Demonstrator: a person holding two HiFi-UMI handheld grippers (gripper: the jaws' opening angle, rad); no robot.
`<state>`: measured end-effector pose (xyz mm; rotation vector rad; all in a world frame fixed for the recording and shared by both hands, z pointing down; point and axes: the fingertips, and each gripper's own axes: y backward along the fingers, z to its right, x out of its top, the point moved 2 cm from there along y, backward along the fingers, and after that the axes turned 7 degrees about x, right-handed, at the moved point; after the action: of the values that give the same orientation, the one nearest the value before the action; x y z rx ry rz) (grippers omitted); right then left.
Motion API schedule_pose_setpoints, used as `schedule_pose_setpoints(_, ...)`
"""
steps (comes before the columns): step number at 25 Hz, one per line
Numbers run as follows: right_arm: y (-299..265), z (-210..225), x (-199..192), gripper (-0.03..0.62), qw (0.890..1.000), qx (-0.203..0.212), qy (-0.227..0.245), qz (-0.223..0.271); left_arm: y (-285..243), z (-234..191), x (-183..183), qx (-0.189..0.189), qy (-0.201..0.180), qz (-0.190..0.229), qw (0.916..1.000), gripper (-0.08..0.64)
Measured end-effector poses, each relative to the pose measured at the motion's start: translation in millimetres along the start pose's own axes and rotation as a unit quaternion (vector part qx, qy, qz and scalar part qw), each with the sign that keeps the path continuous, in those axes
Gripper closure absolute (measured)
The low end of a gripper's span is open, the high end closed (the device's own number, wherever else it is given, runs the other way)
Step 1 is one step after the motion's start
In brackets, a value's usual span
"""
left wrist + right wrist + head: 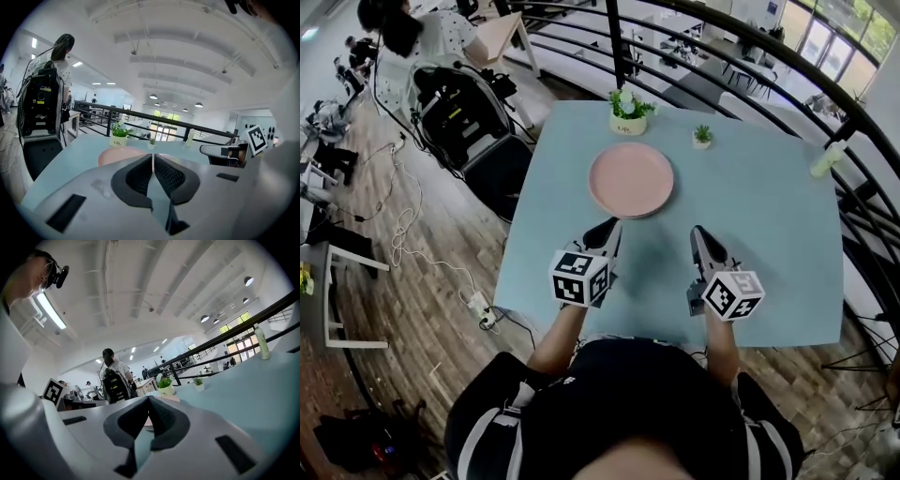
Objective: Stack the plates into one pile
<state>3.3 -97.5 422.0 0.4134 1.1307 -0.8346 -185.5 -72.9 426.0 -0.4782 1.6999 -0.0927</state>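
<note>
While left gripper (608, 231) and right gripper (701, 236) hover over table (769, 225) near front edge, jaws pressed together on nothing, pink plates (631, 179) lie stacked toward far edge, near potted plant (628, 112); broad tabletop rightward.

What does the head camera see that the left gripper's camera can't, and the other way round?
Only the head view shows the cables on the floor, the person's black top, and the left gripper from above. Only the left gripper view shows the ceiling with its lamps, and that gripper's jaws close up, pressed together with nothing between them. Both show the pink plates, the potted plant, the right gripper and the blue table.
</note>
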Motion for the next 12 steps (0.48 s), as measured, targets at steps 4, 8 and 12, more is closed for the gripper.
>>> schedule_pose_setpoints(4,18.6,-6.1,-0.7,0.586,1.000,0.016,-0.004,0.009,15.8,23.6,1.6,-0.005,-0.012,0.014,0.9998,0.535)
schedule_pose_setpoints(8,25.6,-13.4,32.8,0.586,0.999,0.034,-0.008,0.022,25.4,38.3,25.1,0.005,-0.004,0.019,0.9998,0.535)
schedule_pose_setpoints(12,39.5,-19.2,30.2,0.586,0.999,0.049,0.004,0.018,38.4,51.1,17.5,0.009,-0.007,0.017,0.9998,0.535)
